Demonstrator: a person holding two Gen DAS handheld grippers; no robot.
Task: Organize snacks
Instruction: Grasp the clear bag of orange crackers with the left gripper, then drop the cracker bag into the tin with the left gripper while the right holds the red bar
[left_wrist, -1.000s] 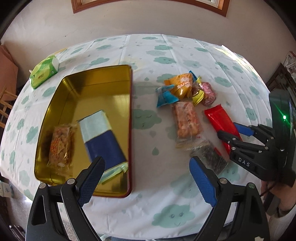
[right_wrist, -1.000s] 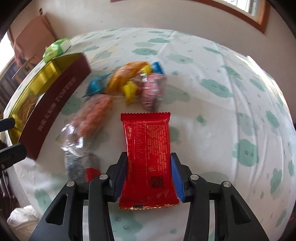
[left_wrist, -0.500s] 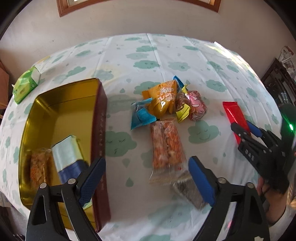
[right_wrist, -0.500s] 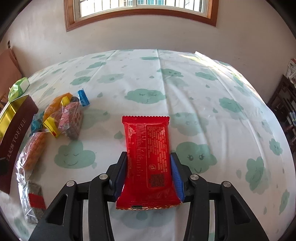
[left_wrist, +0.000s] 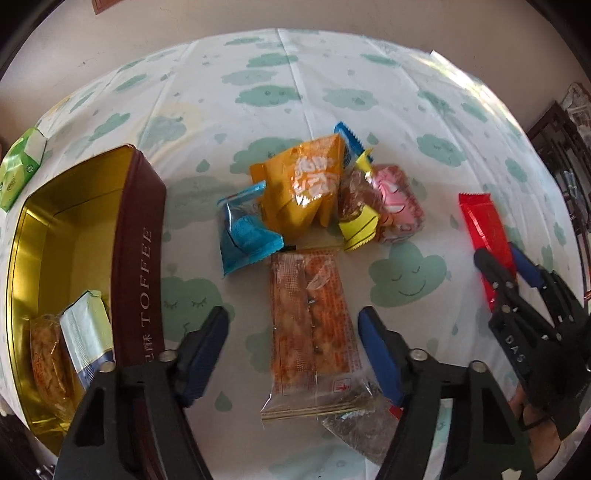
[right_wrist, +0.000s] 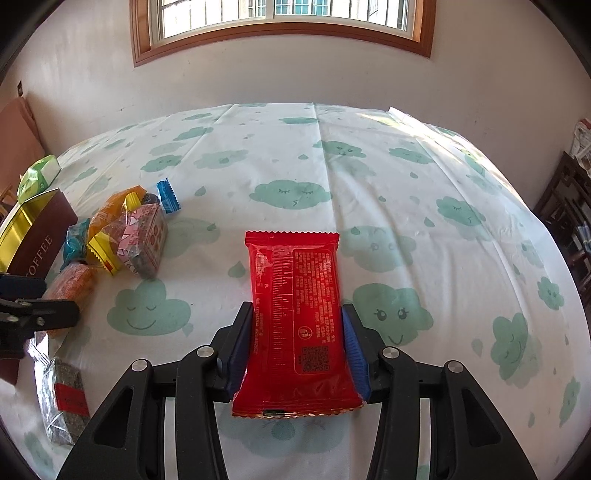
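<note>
My right gripper (right_wrist: 297, 328) is shut on a red snack packet (right_wrist: 295, 302), held above the tablecloth; it also shows in the left wrist view (left_wrist: 484, 236) at the right. My left gripper (left_wrist: 293, 328) is open, its fingers on either side of a long orange cracker packet (left_wrist: 310, 325) lying on the table. A gold toffee tin (left_wrist: 140, 258) stands at the left with two packets inside. A pile of snacks lies beyond: a yellow-orange bag (left_wrist: 303, 184), a blue packet (left_wrist: 243, 232), a pink packet (left_wrist: 399, 206).
A clear packet with dark contents and a red label (left_wrist: 354, 424) lies at the near end of the cracker packet. A green tissue pack (left_wrist: 22, 166) lies at the far left. A dark shelf (right_wrist: 569, 214) stands right of the table.
My left gripper moved right and down from over the tin until it straddles the orange cracker packet. My right gripper carried the red packet to the right, away from the pile.
</note>
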